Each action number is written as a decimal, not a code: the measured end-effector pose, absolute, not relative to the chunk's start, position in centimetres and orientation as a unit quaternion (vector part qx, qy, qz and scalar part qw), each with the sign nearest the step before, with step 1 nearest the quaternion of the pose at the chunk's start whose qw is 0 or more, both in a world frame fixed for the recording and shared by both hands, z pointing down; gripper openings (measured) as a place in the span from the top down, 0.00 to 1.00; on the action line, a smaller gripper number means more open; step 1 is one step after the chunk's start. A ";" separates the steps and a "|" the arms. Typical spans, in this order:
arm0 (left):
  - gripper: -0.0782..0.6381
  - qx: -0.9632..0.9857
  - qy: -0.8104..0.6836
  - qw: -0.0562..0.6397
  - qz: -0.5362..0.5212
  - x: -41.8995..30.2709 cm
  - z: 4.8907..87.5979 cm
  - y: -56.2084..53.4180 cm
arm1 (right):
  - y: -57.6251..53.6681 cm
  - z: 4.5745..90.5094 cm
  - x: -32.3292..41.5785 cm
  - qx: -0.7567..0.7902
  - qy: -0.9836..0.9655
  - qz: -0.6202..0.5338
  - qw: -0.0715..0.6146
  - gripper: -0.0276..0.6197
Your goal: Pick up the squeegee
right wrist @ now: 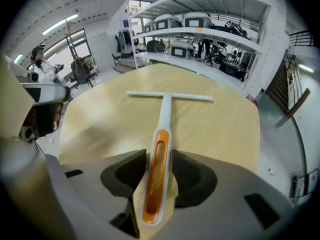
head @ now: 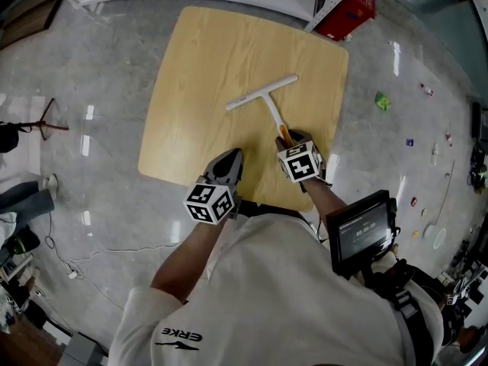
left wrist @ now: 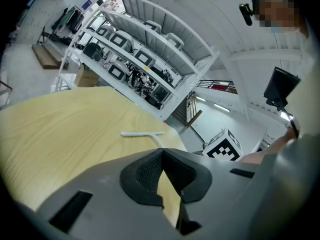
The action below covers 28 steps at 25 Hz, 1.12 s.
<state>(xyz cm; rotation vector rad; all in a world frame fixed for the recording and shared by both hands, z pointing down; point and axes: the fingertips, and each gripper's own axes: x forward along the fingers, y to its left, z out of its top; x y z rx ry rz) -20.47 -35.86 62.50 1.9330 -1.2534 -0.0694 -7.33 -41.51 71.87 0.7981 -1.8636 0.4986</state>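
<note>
The right hand-held gripper (right wrist: 159, 158) is pointed steeply down over the near part of the table (right wrist: 95, 124) with its jaws spread wide. The orange-inlaid handle of the squeegee (right wrist: 165, 109) is seen lying between them. A thin gap is left on either side, so the pads are not yet pressed on it. The squeegee is laid flat on the table, its white shaft running away from the jaws to the long crossbar blade farther out. For a sound grasp, it is judged that the jaws should be kept centred on the handle and lowered until the pads sit beside its thickest part. They should then be closed squarely, so that the handle is neither pushed sideways nor tipped. The left hand-held gripper (left wrist: 161, 153) is held low nearby, its jaws drawn together on nothing.
</note>
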 end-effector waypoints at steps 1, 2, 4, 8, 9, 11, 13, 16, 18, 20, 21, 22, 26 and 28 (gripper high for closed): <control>0.88 0.766 -0.497 0.407 -0.027 -20.6 62.6 -35.9 | -41.6 72.0 -7.3 0.329 -0.771 0.205 0.506 0.71; 0.88 0.766 -0.497 0.407 -0.027 -20.7 62.7 -36.0 | -41.7 72.1 -7.3 0.327 -0.770 0.205 0.509 0.71; 0.89 0.766 -0.496 0.408 -0.026 -21.0 62.8 -36.2 | -41.6 72.1 -7.4 0.325 -0.766 0.206 0.515 0.72; 0.88 0.768 -0.494 0.408 -0.025 -21.1 62.6 -36.3 | -41.6 71.8 -7.1 0.330 -0.760 0.207 0.520 0.75; 0.88 0.768 -0.493 0.408 -0.025 -21.0 62.5 -36.3 | -41.6 71.7 -7.0 0.332 -0.761 0.206 0.519 0.75; 0.88 0.769 -0.492 0.407 -0.025 -21.0 62.5 -36.4 | -41.8 71.4 -7.0 0.337 -0.762 0.203 0.514 0.75; 0.88 0.770 -0.492 0.406 -0.025 -21.1 62.4 -36.4 | -41.7 71.2 -7.1 0.342 -0.765 0.202 0.506 0.75; 0.88 0.771 -0.491 0.405 -0.025 -21.0 62.4 -36.2 | -41.7 70.9 -7.1 0.349 -0.772 0.203 0.492 0.76; 0.88 0.772 -0.491 0.403 -0.025 -20.9 62.3 -36.1 | -41.7 70.4 -7.2 0.353 -0.777 0.204 0.479 0.76; 0.88 0.772 -0.491 0.402 -0.024 -20.9 62.2 -36.0 | -41.8 69.5 -7.4 0.360 -0.783 0.201 0.466 0.76; 0.88 0.773 -0.491 0.401 -0.024 -20.9 62.1 -36.0 | -41.9 69.1 -7.5 0.364 -0.786 0.199 0.458 0.76; 0.88 0.773 -0.491 0.401 -0.024 -20.9 62.0 -35.9 | -42.0 68.9 -7.6 0.367 -0.790 0.197 0.450 0.76; 0.89 0.777 -0.488 0.397 -0.023 -20.7 61.6 -35.7 | -41.9 67.7 -7.6 0.374 -0.795 0.195 0.436 0.76; 0.88 0.777 -0.487 0.398 -0.024 -20.7 61.6 -35.7 | -41.9 67.5 -7.7 0.373 -0.796 0.195 0.436 0.76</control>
